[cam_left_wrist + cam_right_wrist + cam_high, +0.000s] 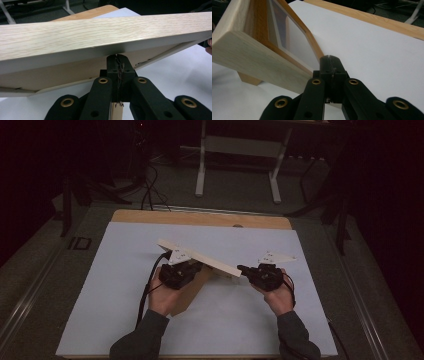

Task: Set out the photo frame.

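Both forearms enter from the bottom of the high view, angled inward. Left hand [161, 296] carries the left gripper [192, 267], jaws pressed together, pointing up and right. Right hand [278, 296] carries the right gripper [243, 269], jaws pressed together, pointing left.

The wooden frame [100, 32] runs off the left gripper view at nine and three o'clock, hiding the tabletop behind. Whether the left tool [117, 62] pinches its edge is hidden.
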Motion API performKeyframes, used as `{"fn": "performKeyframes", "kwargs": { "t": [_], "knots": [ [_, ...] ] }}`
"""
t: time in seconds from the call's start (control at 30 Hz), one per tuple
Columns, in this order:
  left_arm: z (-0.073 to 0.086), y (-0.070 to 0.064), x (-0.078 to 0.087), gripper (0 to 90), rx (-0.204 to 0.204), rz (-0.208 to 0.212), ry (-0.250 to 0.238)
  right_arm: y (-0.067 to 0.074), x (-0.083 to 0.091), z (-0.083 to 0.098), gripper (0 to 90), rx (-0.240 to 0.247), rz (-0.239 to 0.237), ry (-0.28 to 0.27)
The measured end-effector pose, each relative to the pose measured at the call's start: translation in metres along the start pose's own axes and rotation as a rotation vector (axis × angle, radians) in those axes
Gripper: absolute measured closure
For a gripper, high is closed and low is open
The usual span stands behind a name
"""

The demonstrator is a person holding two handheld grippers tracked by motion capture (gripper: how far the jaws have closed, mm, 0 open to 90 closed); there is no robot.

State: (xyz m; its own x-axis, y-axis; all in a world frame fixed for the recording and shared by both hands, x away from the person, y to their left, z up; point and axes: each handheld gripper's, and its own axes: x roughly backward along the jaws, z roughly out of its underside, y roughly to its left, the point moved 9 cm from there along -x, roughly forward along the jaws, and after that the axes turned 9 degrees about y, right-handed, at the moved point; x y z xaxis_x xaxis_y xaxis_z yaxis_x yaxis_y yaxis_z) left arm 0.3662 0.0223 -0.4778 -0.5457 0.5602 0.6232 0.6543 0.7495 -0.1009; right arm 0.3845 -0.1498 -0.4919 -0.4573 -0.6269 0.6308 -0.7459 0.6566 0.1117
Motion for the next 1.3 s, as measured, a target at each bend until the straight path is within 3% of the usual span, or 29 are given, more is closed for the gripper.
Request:
{"fn": "performKeyframes", "kwargs": {
  "t": [0.57,1.3],
  "knots": [
    [0.000,-0.009,-0.011,89.5,-0.021,0.005,0.027,0.007,0.000,0.001,90.0,0.024,-0.012,0.011],
    [0.001,-0.003,-0.020,89.7,-0.016,-0.011,0.052,0.029,-0.004,0.000,90.0,0.098,-0.050,0.040]
  ]
}}
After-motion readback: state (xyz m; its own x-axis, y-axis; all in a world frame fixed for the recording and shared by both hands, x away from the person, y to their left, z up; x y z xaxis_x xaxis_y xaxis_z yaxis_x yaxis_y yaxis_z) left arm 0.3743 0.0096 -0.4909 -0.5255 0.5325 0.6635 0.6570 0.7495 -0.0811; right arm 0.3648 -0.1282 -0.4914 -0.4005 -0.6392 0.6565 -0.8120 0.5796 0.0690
